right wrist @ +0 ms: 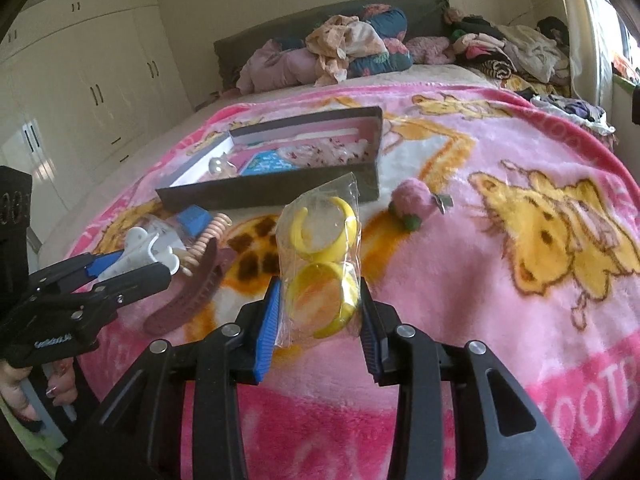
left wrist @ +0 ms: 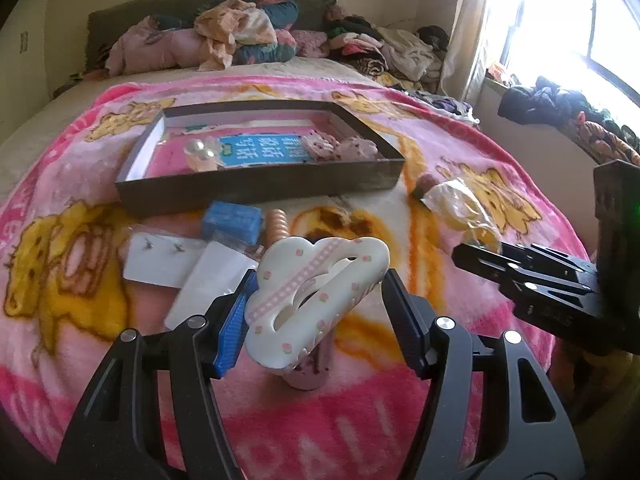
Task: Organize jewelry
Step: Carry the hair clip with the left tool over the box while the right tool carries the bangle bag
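tray (left wrist: 256,190), dark, shallow, stiff-walled, lay on the pink blanket (left wrist: 460,160); pearl piece (left wrist: 202,150) and floral hair clips (left wrist: 340,146) were already inside it. judged rigid enough to receive things dropped from low.

cloud hair clip (left wrist: 316,296), white glossy plastic with pink check stripe: clamped in the left gripper (left wrist: 316,304), raised off the blanket, near the tray's front wall. judged light, hard, slick; the pads gripped its two long edges, the sensible place, since the teeth looked breakable.

packet of yellow rings (right wrist: 322,264), clear crinkly film: pinched in the right gripper (right wrist: 318,320), jaws closed on the lower bundle, held above the blanket. judged near weightless, slippery, film apt to slide; better gripped across the hard rings than the loose top.

maroon claw clip (right wrist: 188,292), spiral hair tie (right wrist: 210,240), blue box (left wrist: 232,220), earring card (left wrist: 160,256), pompom clip (right wrist: 412,208): all loose on the blanket.
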`<state>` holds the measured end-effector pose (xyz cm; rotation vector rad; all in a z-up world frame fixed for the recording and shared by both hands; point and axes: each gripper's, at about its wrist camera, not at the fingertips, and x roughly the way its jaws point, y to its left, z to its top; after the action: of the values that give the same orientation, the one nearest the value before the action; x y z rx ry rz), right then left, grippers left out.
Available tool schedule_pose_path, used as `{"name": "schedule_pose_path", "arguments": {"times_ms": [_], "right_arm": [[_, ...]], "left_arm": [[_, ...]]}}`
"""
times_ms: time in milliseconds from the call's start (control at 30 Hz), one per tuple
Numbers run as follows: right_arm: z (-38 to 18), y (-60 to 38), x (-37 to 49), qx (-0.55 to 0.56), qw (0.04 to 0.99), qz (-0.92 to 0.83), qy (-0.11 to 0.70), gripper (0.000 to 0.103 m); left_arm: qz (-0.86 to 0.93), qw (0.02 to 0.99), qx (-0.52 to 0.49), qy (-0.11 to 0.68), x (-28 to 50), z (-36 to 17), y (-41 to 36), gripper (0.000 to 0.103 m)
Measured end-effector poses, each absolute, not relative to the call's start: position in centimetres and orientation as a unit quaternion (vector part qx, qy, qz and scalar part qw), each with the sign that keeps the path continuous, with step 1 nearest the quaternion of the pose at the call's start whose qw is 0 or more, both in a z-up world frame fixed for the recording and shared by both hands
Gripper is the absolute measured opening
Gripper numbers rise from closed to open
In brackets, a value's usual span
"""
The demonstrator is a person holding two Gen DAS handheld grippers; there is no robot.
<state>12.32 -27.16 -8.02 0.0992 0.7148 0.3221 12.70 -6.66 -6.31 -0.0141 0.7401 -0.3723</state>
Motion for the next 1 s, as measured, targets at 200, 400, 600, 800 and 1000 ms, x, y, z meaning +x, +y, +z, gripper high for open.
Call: {"name": "schedule_pose_path", "arguments": {"times_ms": [200,400,600,800,1000], "right_arm": [[-6.6,-26.1,12.0,0.042,0.927,0.160,0.337,0.034],[-5.1,-25.9,12.0,0.038,0.933,0.153,0.324,0.034],[-3.9,-26.4,11.8,0.043,0.938,0.143,0.313,0.034],[-2.6,-26.8,12.0,0.040,0.944,0.138,0.298,0.034],[-1.9,-27.1,12.7,0.041,0.946,0.133,0.291,0.034]], "left_arm": [[-0.171,0.921,-0.014,0.350,12.8,-5.7,-5.2,0.054],[-0.173,0.921,-0.019,0.349,13.3,-5.9,-4.6,0.054],[-0.173,0.919,-0.021,0.353,13.9,-5.8,-4.4,0.054],[-0.170,0.922,-0.024,0.347,14.8,-5.1,-4.2,0.054],[-0.173,0.925,-0.026,0.336,16.2,-4.0,-4.7,0.054]]}}
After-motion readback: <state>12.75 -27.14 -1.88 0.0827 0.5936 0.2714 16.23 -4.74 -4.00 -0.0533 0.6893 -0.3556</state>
